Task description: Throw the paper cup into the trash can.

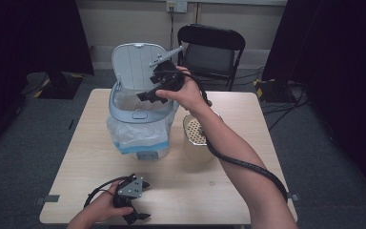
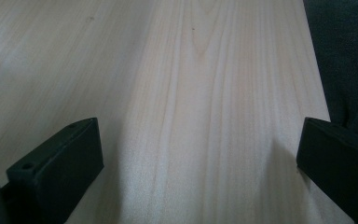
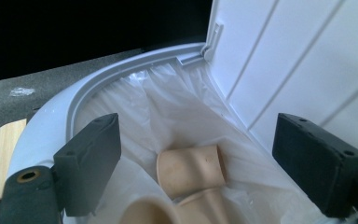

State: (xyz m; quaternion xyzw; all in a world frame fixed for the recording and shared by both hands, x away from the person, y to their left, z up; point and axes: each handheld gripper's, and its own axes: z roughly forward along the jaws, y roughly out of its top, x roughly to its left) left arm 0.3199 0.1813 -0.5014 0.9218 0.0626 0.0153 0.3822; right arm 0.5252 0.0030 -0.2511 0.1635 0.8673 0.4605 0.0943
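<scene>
The right claw (image 1: 148, 95) hangs over the open bin (image 1: 124, 112), jaws spread and holding nothing; beige tubes (image 3: 191, 170) lie below it on the bin's plastic liner (image 3: 135, 107). The left claw (image 1: 137, 217), also spread and holding nothing, rests at the near edge of the pale wooden worktop (image 1: 186, 191). A perforated bowl (image 1: 195, 131) sits beside the bin, and a black chair (image 1: 212, 50) stands on grey carpet behind.

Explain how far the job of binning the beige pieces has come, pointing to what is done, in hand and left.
Done: beige pieces already lie in the lined bin, its lid up. In hand: the right hand-held gripper hangs over the opening, jaws wide apart with nothing between them. The left hand-held gripper rests open on the table. Left: the colander beside the bin; what it holds I cannot tell.
</scene>
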